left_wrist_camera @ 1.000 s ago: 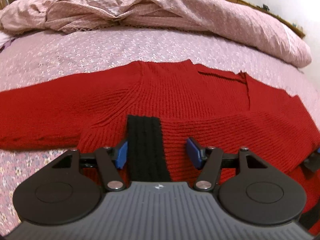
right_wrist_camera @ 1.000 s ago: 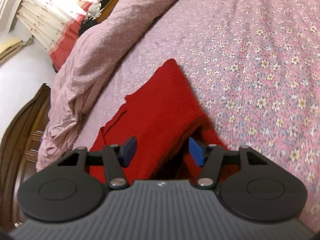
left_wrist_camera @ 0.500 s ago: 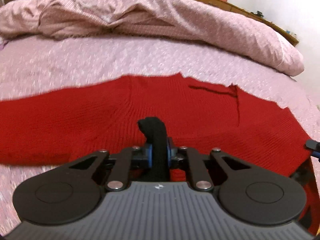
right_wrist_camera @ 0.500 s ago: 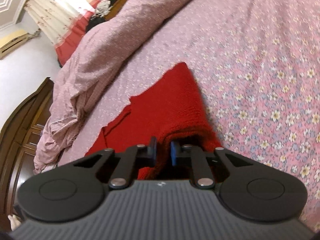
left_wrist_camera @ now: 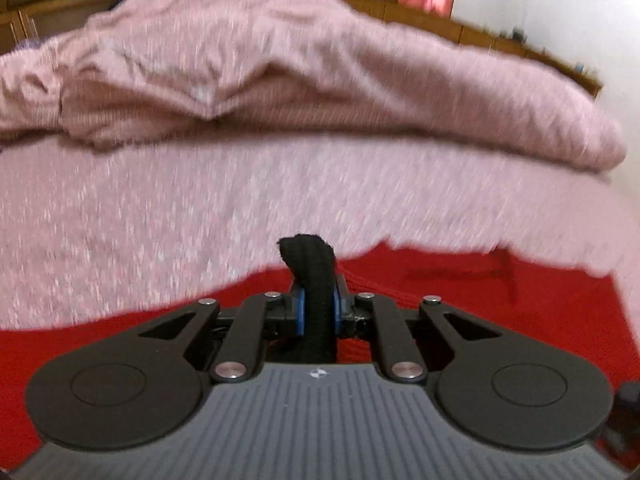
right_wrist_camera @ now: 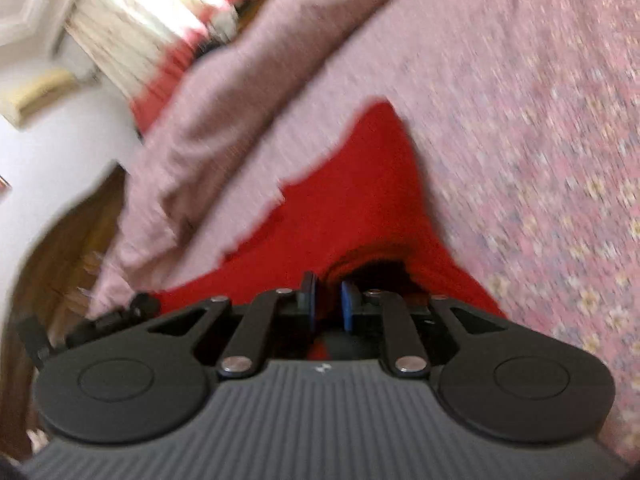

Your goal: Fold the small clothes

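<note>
A red knit sweater (left_wrist_camera: 500,300) lies spread on the pink floral bed sheet (left_wrist_camera: 160,216). My left gripper (left_wrist_camera: 318,312) is shut on the sweater's black ribbed band (left_wrist_camera: 310,268), which sticks up between the blue pads. In the right wrist view the same sweater (right_wrist_camera: 352,200) runs away from my right gripper (right_wrist_camera: 327,304), which is shut on a bunched red edge of it. Both views are blurred by motion.
A crumpled pink duvet (left_wrist_camera: 280,72) lies heaped across the far side of the bed and also shows in the right wrist view (right_wrist_camera: 248,92). A wooden headboard (left_wrist_camera: 480,36) and red curtains stand behind it. Floral sheet (right_wrist_camera: 540,140) spreads to the right of the sweater.
Both grippers went from open to shut, the left on the black band, the right on the red edge. Both have since lifted and moved, pulling the sweater along.
</note>
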Motion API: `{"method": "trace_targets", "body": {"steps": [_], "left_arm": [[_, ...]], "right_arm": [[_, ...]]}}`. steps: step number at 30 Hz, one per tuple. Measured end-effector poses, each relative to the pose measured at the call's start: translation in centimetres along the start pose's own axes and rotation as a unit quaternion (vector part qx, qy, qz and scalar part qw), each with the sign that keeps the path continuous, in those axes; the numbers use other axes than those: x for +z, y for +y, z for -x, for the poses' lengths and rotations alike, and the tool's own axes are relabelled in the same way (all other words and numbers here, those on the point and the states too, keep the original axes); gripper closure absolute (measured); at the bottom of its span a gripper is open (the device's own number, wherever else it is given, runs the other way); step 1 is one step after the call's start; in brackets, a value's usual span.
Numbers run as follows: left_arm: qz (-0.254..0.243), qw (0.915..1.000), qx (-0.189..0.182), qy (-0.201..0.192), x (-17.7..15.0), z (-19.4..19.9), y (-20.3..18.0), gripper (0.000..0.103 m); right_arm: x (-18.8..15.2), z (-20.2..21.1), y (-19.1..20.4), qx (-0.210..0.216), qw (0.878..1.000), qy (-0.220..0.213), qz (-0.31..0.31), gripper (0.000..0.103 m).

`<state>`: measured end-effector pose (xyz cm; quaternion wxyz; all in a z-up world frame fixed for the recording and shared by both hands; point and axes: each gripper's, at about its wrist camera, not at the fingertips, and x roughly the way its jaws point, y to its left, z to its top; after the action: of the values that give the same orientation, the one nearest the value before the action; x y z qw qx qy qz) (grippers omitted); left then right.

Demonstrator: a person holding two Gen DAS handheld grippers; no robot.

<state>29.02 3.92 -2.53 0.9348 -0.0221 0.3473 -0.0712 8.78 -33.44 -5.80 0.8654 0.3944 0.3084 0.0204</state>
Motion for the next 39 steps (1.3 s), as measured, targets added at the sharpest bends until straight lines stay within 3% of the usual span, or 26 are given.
{"method": "trace_targets", "body": {"steps": [4,7,9,11,12,14,17,19,20,21,23,26,30,33,39], "left_arm": [[0.009,0.9997,0.008,0.02,-1.7,-1.4,0.8,0.088],[0.023,0.9996,0.0,0.018,-2.0,-1.4,1.3,0.088],[0.018,0.9997,0.0,0.018,-2.2,-1.4,1.3,0.088],[0.009,0.9998,0.001,0.016,-2.3,-1.3,1.1,0.088],[0.004,0.9999,0.0,0.014,-2.3,-1.1,0.9,0.088],[0.001,1.0,-0.003,0.004,-2.1,-0.5,0.5,0.088],[0.0,0.9999,-0.008,-0.014,-1.6,0.4,0.2,0.088],[-0.002,0.9997,-0.011,-0.024,-1.2,0.9,0.0,0.088],[-0.005,0.9995,-0.013,-0.029,-1.0,1.0,-0.2,0.088],[-0.01,0.9993,-0.013,-0.034,-0.7,1.2,-0.3,0.088],[-0.023,0.999,-0.004,-0.038,-0.4,0.9,-0.7,0.088],[-0.026,0.9994,0.009,-0.023,-0.4,-0.7,-0.8,0.088],[-0.031,0.9992,0.023,0.009,-1.3,-3.9,-0.8,0.086],[-0.038,0.999,0.023,0.005,-1.4,-4.3,-0.5,0.085],[-0.007,0.9997,0.004,0.025,-0.1,-3.2,0.9,0.071]], "right_arm": [[0.2,1.0,1.1,-0.034,0.997,0.02,0.065,0.085],[1.1,2.4,2.1,-0.024,0.994,0.016,0.11,0.076],[2.3,2.9,2.6,-0.027,0.992,-0.005,0.126,0.05],[3.6,2.7,2.7,-0.05,0.988,-0.037,0.142,0.031],[4.3,2.0,2.8,-0.067,0.985,-0.054,0.152,0.029],[5.4,0.4,2.7,-0.09,0.978,-0.06,0.177,0.029],[6.7,-3.0,1.7,-0.116,0.975,-0.029,0.186,0.03],[7.4,-4.8,0.8,-0.118,0.978,-0.006,0.172,0.045],[7.3,-5.1,0.6,-0.117,0.979,-0.003,0.17,0.068],[7.3,-5.4,0.5,-0.108,0.98,-0.006,0.169,0.082],[7.3,-4.9,0.9,-0.109,0.979,-0.028,0.173,0.087],[6.9,-4.6,1.1,-0.12,0.974,-0.058,0.185,0.087],[6.3,-5.9,0.2,-0.15,0.966,-0.062,0.201,0.087],[6.0,-5.9,0.3,-0.154,0.964,-0.065,0.207,0.086],[6.2,-5.7,0.6,-0.151,0.963,-0.054,0.218,0.079]]}}
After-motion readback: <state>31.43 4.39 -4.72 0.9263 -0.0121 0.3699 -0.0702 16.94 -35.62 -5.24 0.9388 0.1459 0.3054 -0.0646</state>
